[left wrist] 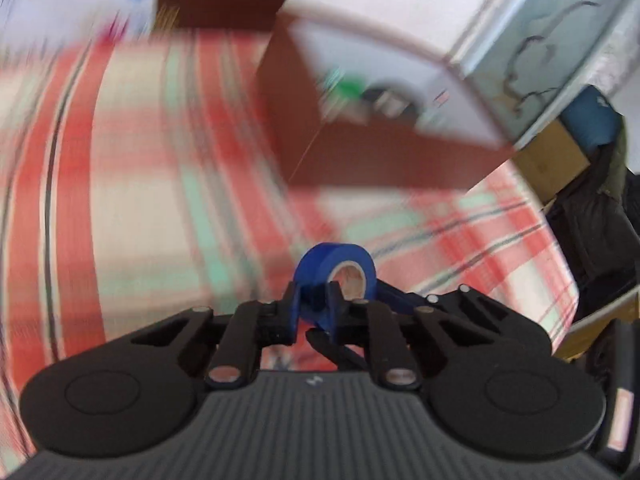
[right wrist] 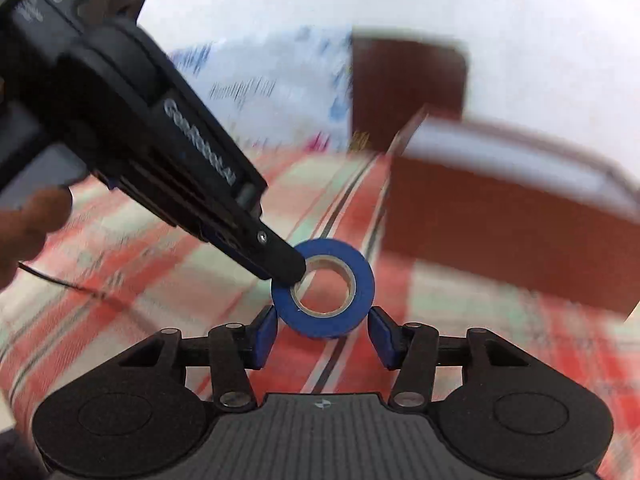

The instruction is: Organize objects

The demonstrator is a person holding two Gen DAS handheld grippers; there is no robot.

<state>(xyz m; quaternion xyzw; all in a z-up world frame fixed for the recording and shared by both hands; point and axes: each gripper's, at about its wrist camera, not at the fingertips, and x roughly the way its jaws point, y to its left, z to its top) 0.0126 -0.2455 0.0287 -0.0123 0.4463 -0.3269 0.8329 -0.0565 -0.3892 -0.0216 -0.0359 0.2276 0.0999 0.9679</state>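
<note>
In the left wrist view, the blue tape roll (left wrist: 334, 276) is pinched through its wall by the left tool (left wrist: 314, 312), lifted above the plaid-covered worktop (left wrist: 120, 160), just short of the brown box (left wrist: 360, 152).

In the right wrist view, the roll sits between the spread fingers of the right tool (right wrist: 322, 338), untouched by them. A transfer into the box is judged in hand; next, a carry over its rim is called for.

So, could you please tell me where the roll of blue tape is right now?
The blue tape roll is clamped by its wall in the left hand-held gripper, above the plaid tablecloth, between the right hand-held gripper's open fingers, near the brown box.
</note>
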